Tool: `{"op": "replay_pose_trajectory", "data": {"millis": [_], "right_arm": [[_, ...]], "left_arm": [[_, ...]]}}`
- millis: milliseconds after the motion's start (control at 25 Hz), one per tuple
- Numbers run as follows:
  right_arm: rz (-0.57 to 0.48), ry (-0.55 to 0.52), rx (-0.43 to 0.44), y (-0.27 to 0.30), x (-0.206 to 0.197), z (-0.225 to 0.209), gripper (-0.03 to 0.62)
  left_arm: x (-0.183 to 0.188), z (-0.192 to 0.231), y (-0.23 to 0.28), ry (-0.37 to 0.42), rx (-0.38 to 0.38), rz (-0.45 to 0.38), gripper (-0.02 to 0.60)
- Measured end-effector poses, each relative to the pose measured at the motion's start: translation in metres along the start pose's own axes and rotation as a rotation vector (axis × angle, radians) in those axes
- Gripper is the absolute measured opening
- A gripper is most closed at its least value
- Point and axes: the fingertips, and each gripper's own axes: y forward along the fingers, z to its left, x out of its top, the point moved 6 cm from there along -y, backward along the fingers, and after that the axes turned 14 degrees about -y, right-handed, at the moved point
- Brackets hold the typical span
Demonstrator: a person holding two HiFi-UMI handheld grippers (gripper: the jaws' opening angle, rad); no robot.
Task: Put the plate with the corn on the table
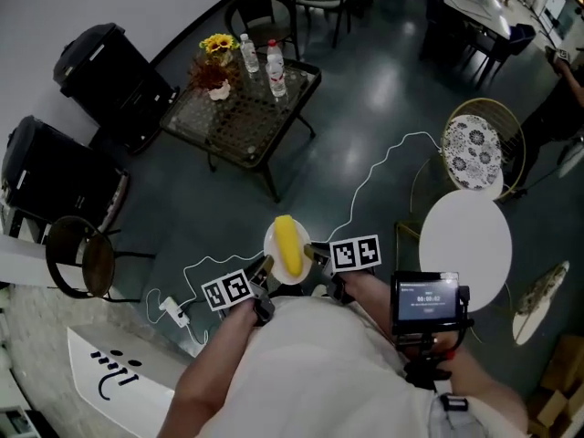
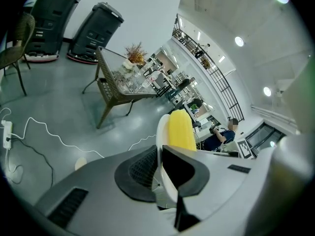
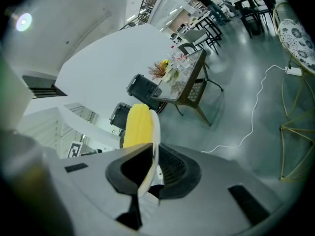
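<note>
Right tool, jaws closed on the rim of a white plate seen edge-on. A yellow corn cob lies against the plate's face. Beyond stand a glass tabletop bearing flowers and a white cable trailing over the grey floor.

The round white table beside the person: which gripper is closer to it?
Right. The right gripper, clamped on the rim of the white plate, is on the side facing the round white table. The left gripper holds the opposite rim, farther off.
</note>
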Motion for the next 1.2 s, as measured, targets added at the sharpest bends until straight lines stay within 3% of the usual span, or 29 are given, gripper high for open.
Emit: {"op": "replay_pose_trajectory", "data": {"millis": [440,960,1200], "right_arm": [[0.03,0.008,-0.007,0.011,0.016,-0.014,0.044],[0.028,0.025,-0.018,0.062,0.076,-0.032,0.044],[0.028,0.032,-0.027,0.1,0.115,-0.047,0.044]], "left_arm": [[0.015,0.001,0.018,-0.006,-0.004,0.003,0.034],[0.093,0.007,0.049,-0.003,-0.005,0.027,0.034],[0.147,0.017,0.074,0.0,-0.012,0.044,0.034]]}}
